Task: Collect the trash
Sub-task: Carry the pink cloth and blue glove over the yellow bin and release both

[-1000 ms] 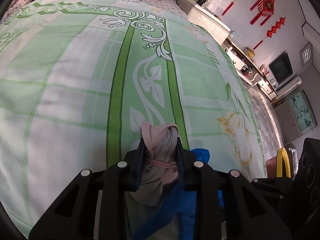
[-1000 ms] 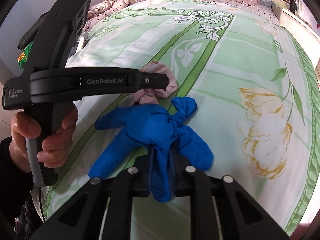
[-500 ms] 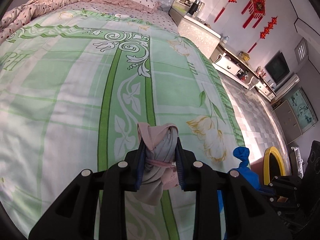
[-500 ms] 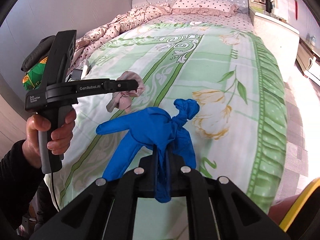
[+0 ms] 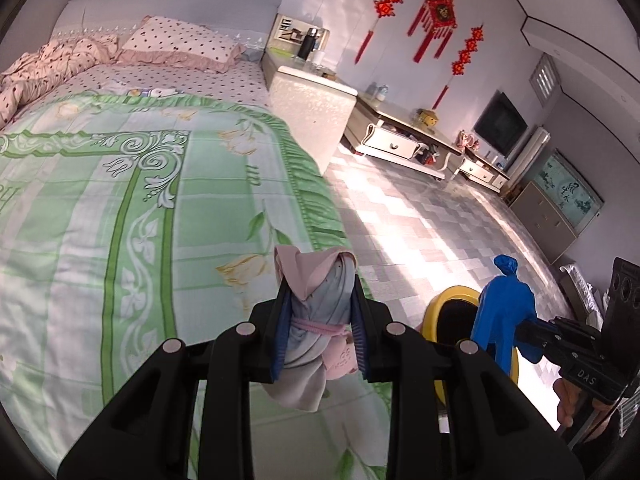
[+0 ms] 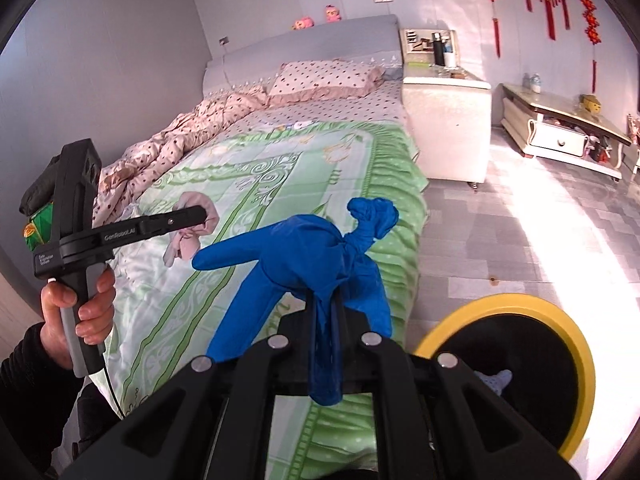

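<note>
- Both grippers have swung away from the middle of the bed toward its right edge since a second ago, and the yellow-rimmed bin (image 6: 516,376) on the floor is now properly in view.
- Left side first: the left gripper (image 5: 320,332) is clamped on a knotted pink-and-grey cloth bundle (image 5: 314,320). The bundle hangs clear of the green bedspread (image 5: 132,216), over the bed's right edge, not touching it.
- Moving right: the right gripper (image 6: 325,348) is pinched tight on the thin tail of a knotted blue glove (image 6: 308,248). The glove's puffy part and fingers stick up above the jaws, right around the foot corner of the bed and just beside the bin.
- The bin sits on the floor off the bed's right edge. Its opening looks dark, with something pale already at the bottom.
- My read: we're at the carry-to-bin step, and the drop isn't done yet.
- To do it well, I'd get each gripper squarely over the opening before letting go. The glove looks light and floppy, so it could snag on the yellow rim or drift onto the floor.
- I'd drop the glove first since it's nearer, then bring the cloth bundle across so the two grippers don't bump.
</note>
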{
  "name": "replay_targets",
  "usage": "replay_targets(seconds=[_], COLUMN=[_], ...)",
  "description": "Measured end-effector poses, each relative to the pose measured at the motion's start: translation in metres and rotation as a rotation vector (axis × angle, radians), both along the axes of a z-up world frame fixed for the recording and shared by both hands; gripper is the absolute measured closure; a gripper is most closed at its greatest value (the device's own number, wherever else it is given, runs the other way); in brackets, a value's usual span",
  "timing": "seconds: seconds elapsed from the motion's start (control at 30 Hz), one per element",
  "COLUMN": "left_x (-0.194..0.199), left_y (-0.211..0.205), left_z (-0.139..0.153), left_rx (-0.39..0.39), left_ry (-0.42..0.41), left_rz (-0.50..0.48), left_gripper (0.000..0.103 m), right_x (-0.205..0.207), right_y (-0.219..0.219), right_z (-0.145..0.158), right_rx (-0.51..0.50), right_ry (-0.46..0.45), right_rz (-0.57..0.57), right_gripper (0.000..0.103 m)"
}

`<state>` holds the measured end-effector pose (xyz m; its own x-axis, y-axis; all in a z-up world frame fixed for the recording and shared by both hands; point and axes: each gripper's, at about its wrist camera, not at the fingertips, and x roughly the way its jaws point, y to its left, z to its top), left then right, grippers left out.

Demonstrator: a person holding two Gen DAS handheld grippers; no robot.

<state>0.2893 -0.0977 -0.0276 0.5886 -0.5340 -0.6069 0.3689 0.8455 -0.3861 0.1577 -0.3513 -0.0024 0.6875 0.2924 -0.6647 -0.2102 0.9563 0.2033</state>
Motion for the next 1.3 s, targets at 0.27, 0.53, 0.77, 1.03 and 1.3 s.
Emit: replay_targets(seconds=[0.27, 0.53, 0.77, 1.03, 1.3], left_x=[-0.036, -0.060, -0.065, -0.068, -0.061], left_y=[-0.093, -0.176, -0.226, -0.259, -0.256], left_z=[0.033, 0.030, 0.000, -0.030, -0.039], left_rx=[-0.016, 0.026, 0.069, 0.124, 0.085], left_ry=[-0.061, -0.071, -0.025, -0.017, 0.006], left_rz=[-0.143, -0.226, -0.259, -0.287, -0.285], left_gripper=[0.077, 0.077, 0.077, 0.075, 0.055], right_x=[-0.038, -0.054, -0.050, -0.032, -0.033], right_y=[-0.085, -0.147, -0.172, -0.198, -0.204], right_z=[0.030, 0.021, -0.006, -0.041, -0.046], right_rx=[0.025, 0.032, 0.011, 0.031, 0.026], right_ry=[-0.053, -0.023, 0.028, 0.114, 0.108], right_rz=[-0.211, -0.371, -0.435, -0.486, -0.512], right_gripper=[0.097, 0.097, 0.097, 0.097, 0.082])
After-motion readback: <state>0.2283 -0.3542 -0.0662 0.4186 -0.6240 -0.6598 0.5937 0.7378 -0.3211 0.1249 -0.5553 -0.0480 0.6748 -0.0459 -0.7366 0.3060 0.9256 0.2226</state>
